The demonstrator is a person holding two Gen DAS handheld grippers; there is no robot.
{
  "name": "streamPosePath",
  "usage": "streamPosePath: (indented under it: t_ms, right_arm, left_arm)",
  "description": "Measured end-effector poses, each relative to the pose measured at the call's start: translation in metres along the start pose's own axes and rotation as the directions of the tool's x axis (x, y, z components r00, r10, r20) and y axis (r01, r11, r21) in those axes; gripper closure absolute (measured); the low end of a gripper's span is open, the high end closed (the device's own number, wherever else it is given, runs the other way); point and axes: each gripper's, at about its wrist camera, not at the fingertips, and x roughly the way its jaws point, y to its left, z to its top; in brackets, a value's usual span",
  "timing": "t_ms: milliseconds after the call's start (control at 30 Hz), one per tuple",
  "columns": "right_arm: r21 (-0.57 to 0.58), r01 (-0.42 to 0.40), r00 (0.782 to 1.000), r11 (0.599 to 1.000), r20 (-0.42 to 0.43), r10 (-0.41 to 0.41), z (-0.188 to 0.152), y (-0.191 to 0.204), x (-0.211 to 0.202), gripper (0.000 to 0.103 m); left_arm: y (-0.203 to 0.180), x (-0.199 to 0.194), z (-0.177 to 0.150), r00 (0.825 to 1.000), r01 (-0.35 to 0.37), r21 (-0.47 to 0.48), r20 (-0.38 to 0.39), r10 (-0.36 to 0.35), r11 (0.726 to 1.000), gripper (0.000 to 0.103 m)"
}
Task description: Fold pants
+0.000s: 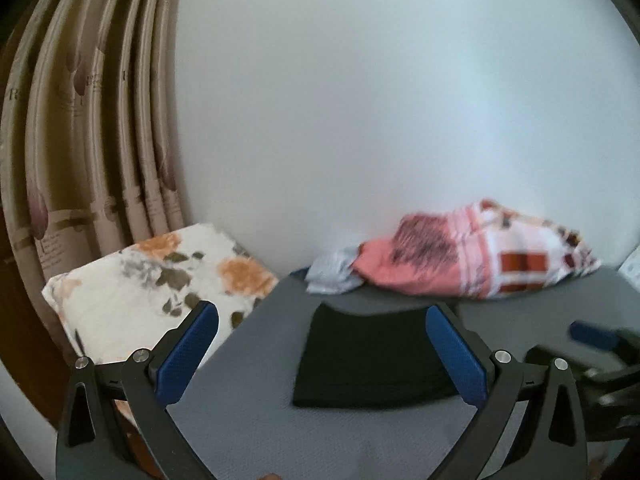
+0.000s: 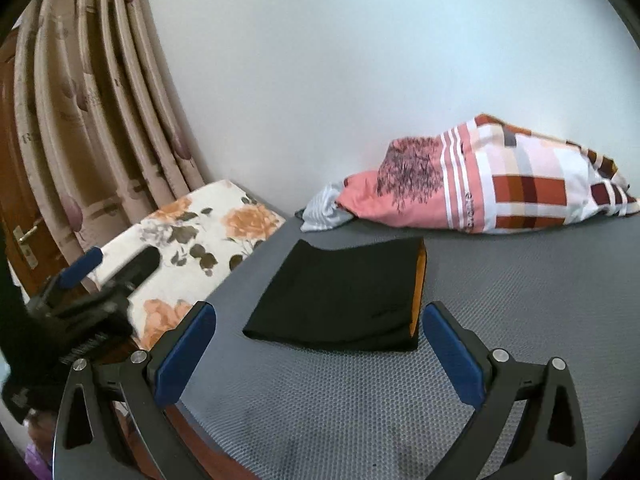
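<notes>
The black pants (image 2: 340, 300) lie folded into a compact rectangle on the grey mat (image 2: 500, 300), an orange lining showing along their right edge. In the left wrist view the same folded pants (image 1: 368, 360) sit on the grey mat (image 1: 248, 360) ahead of my left gripper (image 1: 322, 316), which stands wide open and holds nothing. My right gripper (image 2: 320, 316) is also open and empty, raised above the mat on the near side of the pants. The left gripper (image 2: 104, 268) shows blurred at the left of the right wrist view; the right gripper (image 1: 600, 340) shows blurred at the right of the left wrist view.
A floral cushion (image 2: 192, 240) lies left of the mat. A pink patterned pillow (image 2: 500, 184) and a pale striped cloth (image 2: 324, 204) rest against the white wall behind the pants. Curtains (image 2: 100, 100) hang at the left, beside a wooden door (image 2: 20, 220).
</notes>
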Motion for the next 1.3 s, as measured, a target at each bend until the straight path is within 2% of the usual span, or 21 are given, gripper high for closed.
streamPosePath:
  t_ms: [67,167,233,400,467,600,667,1033,1300]
  right_arm:
    - [-0.001,-0.007,1.000,1.000,0.018,0.007,0.003,0.000,-0.012,0.000]
    - [0.004,-0.012,0.999,1.000,0.038,0.012,0.006,0.000,-0.026,0.000]
    - [0.006,-0.014,0.999,1.000,0.052,0.014,0.008,-0.001,-0.035,0.000]
    - [0.005,-0.015,0.997,1.000,0.079,0.014,0.012,-0.002,-0.052,0.000]
    - [0.005,-0.015,0.996,1.000,0.083,0.015,0.013,-0.002,-0.058,0.000]
    - [0.002,-0.016,0.995,1.000,0.094,0.016,0.014,-0.001,-0.066,0.000]
    - [-0.004,-0.018,0.995,1.000,0.096,0.018,0.014,0.001,-0.069,0.000]
    - [-0.065,0.009,0.997,0.998,0.081,-0.004,0.013,0.020,-0.070,0.000]
    - [-0.066,0.013,0.998,0.998,0.058,-0.009,0.010,0.022,-0.065,0.000]
  left_arm:
    - [0.000,-0.016,0.011,0.999,0.010,-0.027,0.034,-0.009,1.000,0.000]
    - [-0.006,-0.029,0.024,0.998,-0.047,-0.022,0.042,0.048,0.999,0.000]
    - [-0.009,-0.036,0.029,0.997,-0.044,-0.015,0.057,0.045,0.999,0.000]
    - [-0.013,-0.062,0.033,0.986,-0.081,-0.062,0.142,0.089,0.995,0.000]
    - [-0.010,-0.067,0.035,0.987,-0.077,-0.092,0.131,0.088,0.993,0.000]
    - [-0.003,-0.064,0.038,0.998,-0.040,-0.138,0.050,0.047,0.990,0.000]
    - [-0.002,-0.063,0.038,0.997,-0.059,-0.137,0.034,0.064,0.989,0.000]
    - [-0.002,-0.058,0.027,0.998,-0.060,-0.113,0.006,0.061,0.992,0.000]
    - [-0.004,-0.052,0.019,0.998,-0.053,-0.107,-0.021,0.051,0.993,0.000]
